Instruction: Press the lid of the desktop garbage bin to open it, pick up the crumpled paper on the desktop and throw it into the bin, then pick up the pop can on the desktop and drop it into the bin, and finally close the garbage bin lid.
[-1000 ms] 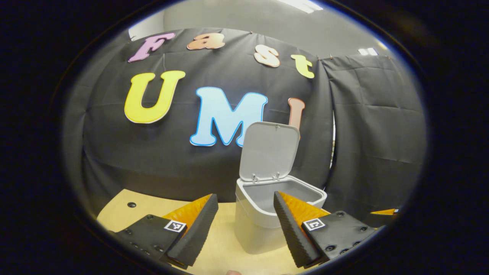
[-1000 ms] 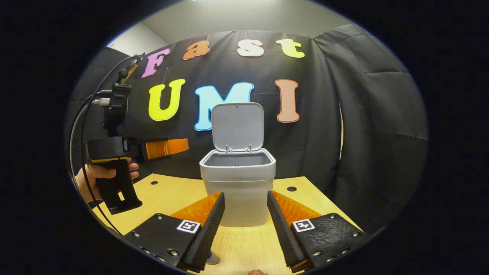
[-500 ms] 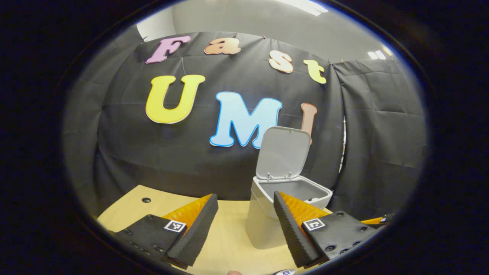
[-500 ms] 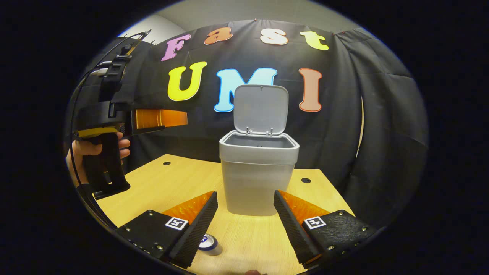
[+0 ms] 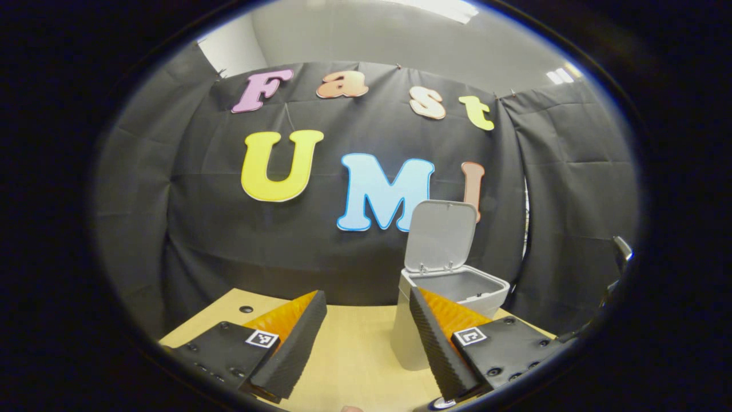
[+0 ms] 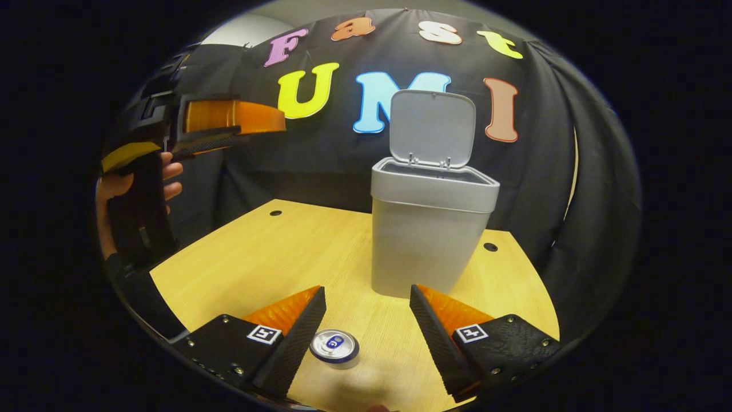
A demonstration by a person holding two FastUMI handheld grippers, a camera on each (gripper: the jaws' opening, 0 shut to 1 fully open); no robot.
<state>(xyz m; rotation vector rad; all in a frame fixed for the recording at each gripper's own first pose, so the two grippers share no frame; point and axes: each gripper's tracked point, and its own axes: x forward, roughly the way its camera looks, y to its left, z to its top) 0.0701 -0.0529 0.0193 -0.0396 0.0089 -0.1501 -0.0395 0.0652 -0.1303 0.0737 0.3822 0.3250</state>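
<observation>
The right hand-held gripper (image 6: 366,332) has pulled back and tipped down over the pop can (image 6: 334,347), upright near the bench's (image 6: 274,257) front edge, jaws apart, empty. The bin (image 6: 428,240) stands open toward the back edge. The left hand-held gripper (image 5: 366,337), also apart, has retreated; can pickup looks next.

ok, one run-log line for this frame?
bin lid: open | pop can: upright on desk, between right gripper fingers, untouched | left gripper: open, empty

My right gripper (image 6: 366,337) hangs with jaws spread above the pop can (image 6: 334,346), nothing between them. Behind the can the garbage bin (image 6: 426,240) blocks straight travel; bare desktop (image 6: 269,257) lies left of the bin.
</observation>
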